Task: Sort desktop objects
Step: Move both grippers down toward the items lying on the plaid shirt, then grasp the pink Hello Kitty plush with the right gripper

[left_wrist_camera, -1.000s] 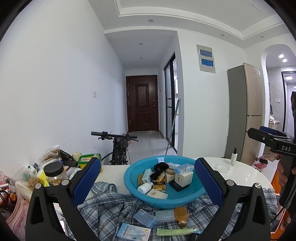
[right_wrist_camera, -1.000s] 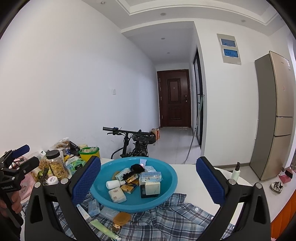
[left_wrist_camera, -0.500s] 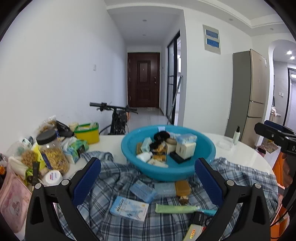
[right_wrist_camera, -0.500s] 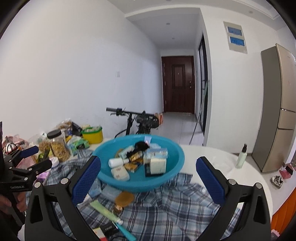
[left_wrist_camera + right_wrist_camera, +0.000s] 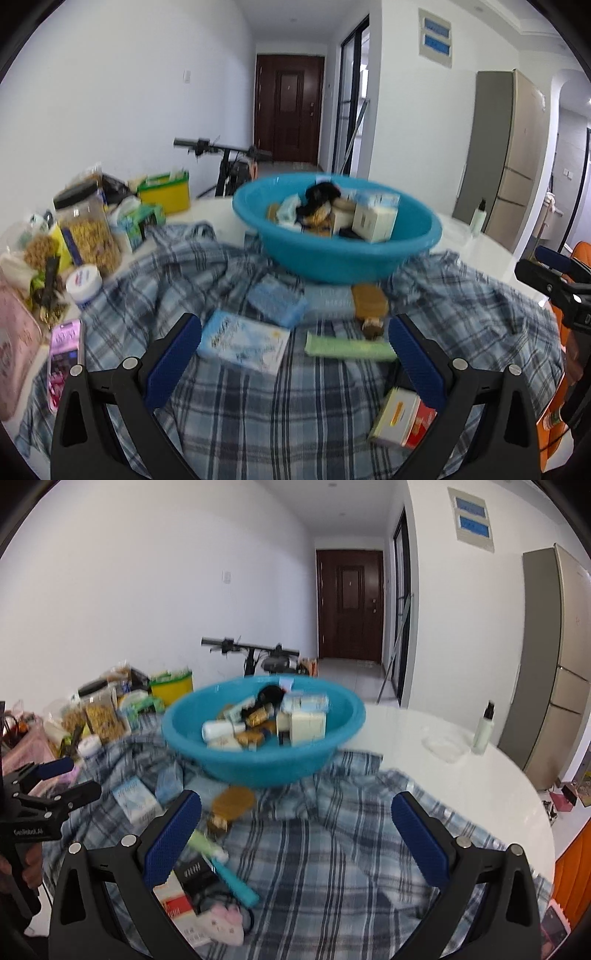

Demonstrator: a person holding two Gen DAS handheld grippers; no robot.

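Observation:
A blue basin [image 5: 340, 254] holding several small boxes and bottles stands on a plaid shirt [image 5: 258, 406] on a white round table; it also shows in the right wrist view [image 5: 266, 753]. Loose items lie on the shirt: a light blue box [image 5: 243, 345], a blue pack [image 5: 277, 301], a green tube [image 5: 347, 349], an amber soap [image 5: 369, 302], a yellow and red box [image 5: 400, 419]. My left gripper [image 5: 293, 360] is open and empty above the shirt, and shows at the left of the right wrist view [image 5: 51, 786]. My right gripper [image 5: 295, 840] is open and empty.
Snack jars and packets [image 5: 88, 232] crowd the table's left side, with a pink phone [image 5: 64, 354] at the shirt's edge. A spray bottle [image 5: 484, 731] stands on the bare table [image 5: 461, 775] at right. A bicycle [image 5: 258, 661] stands behind the table.
Both grippers have tilted down and moved in toward the table. More of the shirt and the loose items in front of the basin has come into view. Both stay open.

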